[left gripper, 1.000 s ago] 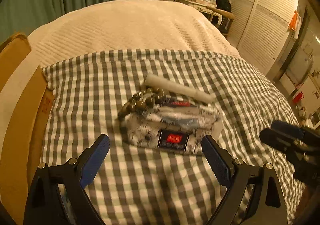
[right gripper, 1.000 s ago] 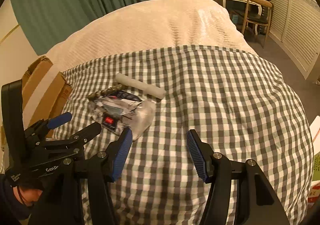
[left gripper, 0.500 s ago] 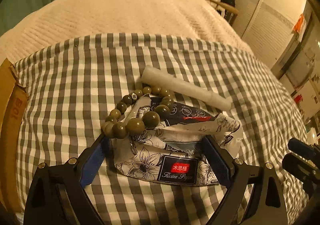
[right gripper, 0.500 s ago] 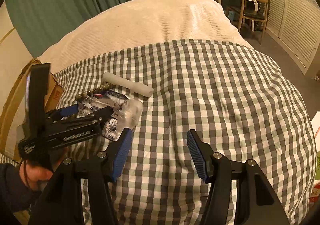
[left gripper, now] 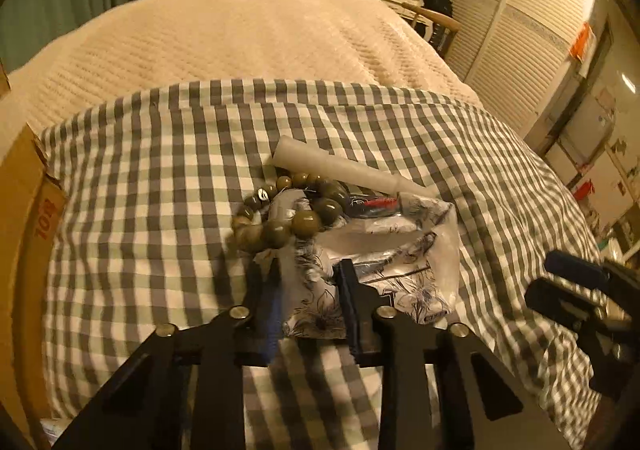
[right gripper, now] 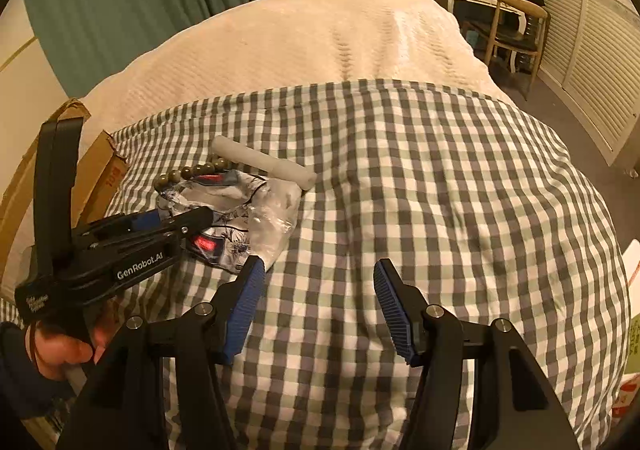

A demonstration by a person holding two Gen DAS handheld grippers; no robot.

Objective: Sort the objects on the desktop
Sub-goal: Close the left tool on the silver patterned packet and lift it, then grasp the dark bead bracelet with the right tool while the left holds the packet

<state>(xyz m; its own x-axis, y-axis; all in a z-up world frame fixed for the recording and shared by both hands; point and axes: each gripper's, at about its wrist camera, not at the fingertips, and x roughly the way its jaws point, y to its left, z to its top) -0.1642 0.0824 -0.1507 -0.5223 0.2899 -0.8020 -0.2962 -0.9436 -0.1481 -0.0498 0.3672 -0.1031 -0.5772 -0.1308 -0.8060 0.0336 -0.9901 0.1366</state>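
the left gripper [left gripper: 308,302] is closing on the near end of a floral tissue pack [left gripper: 372,250] lying on the checked cloth [left gripper: 160,153]; the right gripper [right gripper: 316,302] is hovering open, empty. the bead bracelet [left gripper: 280,217] (resting partly on the pack) is likely sliding off if the pack is lifted.

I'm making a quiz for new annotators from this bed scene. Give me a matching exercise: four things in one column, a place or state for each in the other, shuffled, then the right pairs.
Things
1. floral-print plastic tissue pack
2. string of olive-green round beads
3. white cylindrical stick
4. right claw

Places or states
A. lies on the checked cloth at the far side of the pack
B. open over bare checked cloth, nothing between its pads
C. rests on the pack's far left corner
D. pinched between the closing pads of the left claw

Pairs: 1-D, 2-C, 3-A, 4-B
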